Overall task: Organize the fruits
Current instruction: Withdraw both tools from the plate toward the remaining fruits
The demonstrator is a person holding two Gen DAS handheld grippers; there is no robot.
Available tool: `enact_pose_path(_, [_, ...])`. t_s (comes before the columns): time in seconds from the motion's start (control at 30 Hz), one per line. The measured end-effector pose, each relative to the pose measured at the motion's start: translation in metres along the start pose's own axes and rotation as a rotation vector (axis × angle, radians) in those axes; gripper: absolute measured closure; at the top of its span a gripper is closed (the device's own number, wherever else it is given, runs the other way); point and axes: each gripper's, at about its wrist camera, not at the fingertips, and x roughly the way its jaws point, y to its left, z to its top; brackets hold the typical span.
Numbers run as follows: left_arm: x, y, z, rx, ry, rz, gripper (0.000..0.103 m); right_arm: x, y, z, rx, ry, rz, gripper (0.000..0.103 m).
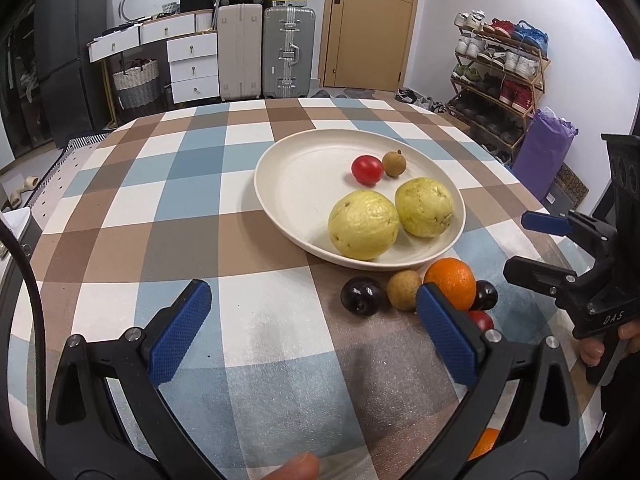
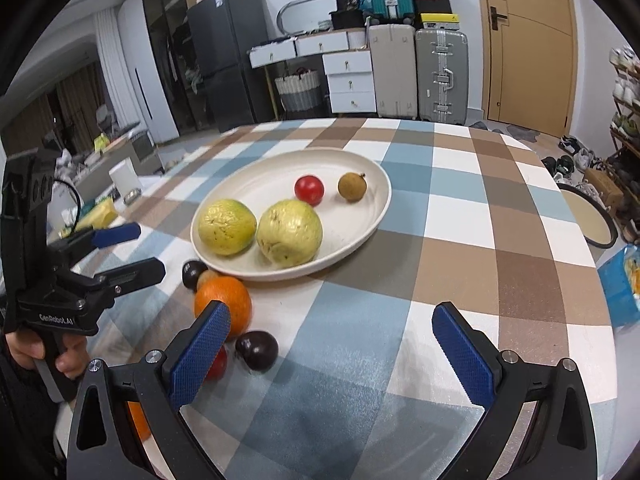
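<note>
Hovering low over the checked tablecloth, both grippers are spread wide and empty: left gripper fills the bottom of its own view, right gripper the bottom of its view, neither touching fruit. Plate sits centre frame, already holding two guavas, a red tomato and a brown longan. Loose fruit is clustered just below the plate's near rim: orange, dark plum, second longan, a second plum and another red fruit partly hidden behind the left gripper's right pad. Another orange peeks out at the bottom edge of both views. Likely step: pick a loose piece and move it to the plate. The plum at lower centre of the right view looks easiest for the right gripper, standing clear of the orange. Best to centre the pads either side of it, close gently since it is round and may roll, lift clear of the rim, and set it in the bare left part of the plate, away from the guavas.
</note>
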Motion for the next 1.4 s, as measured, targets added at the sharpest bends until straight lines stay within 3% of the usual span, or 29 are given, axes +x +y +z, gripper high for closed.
enact_pose_path(0.4, [0.009,-0.006,-0.002,0.021,0.031,-0.002,0.001,0.009,0.016,-0.008,-0.116,0.091,-0.038,0.000])
enact_pose_path(0.7, [0.010,-0.005,-0.001,0.019,0.034,-0.003,0.001,0.013,0.020,-0.012,-0.132,0.132,-0.023,0.000])
enact_pose_path(1.0, [0.011,-0.004,-0.001,0.019,0.036,-0.003,0.001,0.026,0.029,-0.017,-0.166,0.174,-0.077,0.003])
enact_pose_path(1.4, [0.011,-0.005,-0.001,0.020,0.036,-0.002,0.001,0.027,0.037,-0.015,-0.168,0.164,-0.025,0.033])
